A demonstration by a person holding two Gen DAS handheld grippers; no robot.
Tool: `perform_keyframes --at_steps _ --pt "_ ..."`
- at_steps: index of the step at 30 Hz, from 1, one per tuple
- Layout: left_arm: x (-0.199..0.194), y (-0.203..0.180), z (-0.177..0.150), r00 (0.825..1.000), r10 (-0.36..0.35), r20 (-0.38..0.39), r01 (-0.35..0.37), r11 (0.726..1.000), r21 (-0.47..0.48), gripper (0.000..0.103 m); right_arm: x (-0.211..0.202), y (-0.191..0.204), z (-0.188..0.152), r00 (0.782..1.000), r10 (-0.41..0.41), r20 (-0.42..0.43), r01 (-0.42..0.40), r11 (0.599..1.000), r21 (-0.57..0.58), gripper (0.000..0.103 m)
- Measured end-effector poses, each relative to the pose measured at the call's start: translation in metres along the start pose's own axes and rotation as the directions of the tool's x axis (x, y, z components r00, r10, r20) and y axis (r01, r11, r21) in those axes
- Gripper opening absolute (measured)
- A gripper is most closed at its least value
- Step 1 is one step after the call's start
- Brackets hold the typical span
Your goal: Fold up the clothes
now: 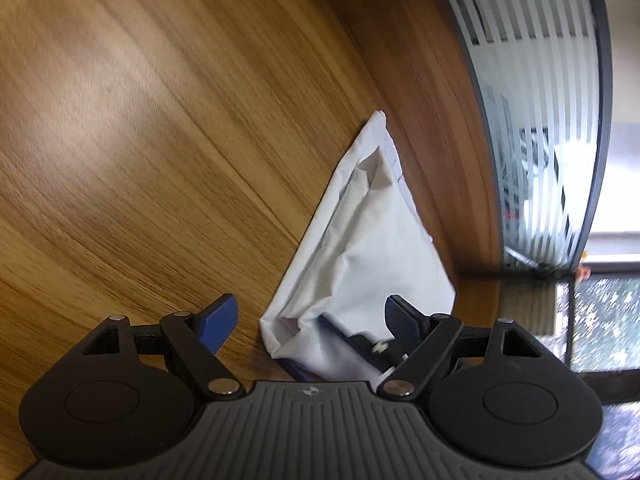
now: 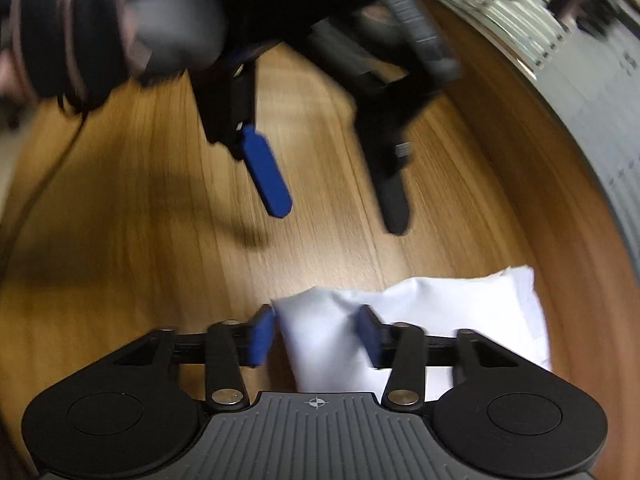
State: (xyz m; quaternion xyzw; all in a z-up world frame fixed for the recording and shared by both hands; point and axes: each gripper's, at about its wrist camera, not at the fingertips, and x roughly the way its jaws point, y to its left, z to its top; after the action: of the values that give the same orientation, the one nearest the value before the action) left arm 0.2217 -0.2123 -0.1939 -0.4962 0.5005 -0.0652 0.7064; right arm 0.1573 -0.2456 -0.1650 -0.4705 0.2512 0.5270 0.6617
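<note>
Left wrist view: left gripper (image 1: 310,322) spread wide over a folded white cloth (image 1: 368,248) on the table (image 1: 160,120), near its right edge. Right gripper (image 2: 316,334), jaws part-open, straddles the cloth's near corner; grip unclear.

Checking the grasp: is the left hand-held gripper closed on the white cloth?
No, the left hand-held gripper is wide open above the white cloth.

I see one white garment (image 1: 360,240), folded into a rumpled, creased bundle, lying flat on the wooden table (image 1: 160,120) near its edge.
</note>
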Motion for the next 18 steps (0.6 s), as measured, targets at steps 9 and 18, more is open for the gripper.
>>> perform_keyframes --at_steps 9,18 --pt "0.046 -0.01 0.006 0.996 -0.04 -0.077 0.037 0.998 -0.045 0.086 -0.039 -0.024 -0.009 0.997 -0.021 0.079 0.01 0.991 0.134 0.005" --pt "0.114 -0.038 0.02 0.978 -0.102 -0.184 0.099 0.995 -0.025 0.086 -0.072 -0.036 -0.018 0.991 -0.006 0.133 -0.023 0.978 0.208 0.005"
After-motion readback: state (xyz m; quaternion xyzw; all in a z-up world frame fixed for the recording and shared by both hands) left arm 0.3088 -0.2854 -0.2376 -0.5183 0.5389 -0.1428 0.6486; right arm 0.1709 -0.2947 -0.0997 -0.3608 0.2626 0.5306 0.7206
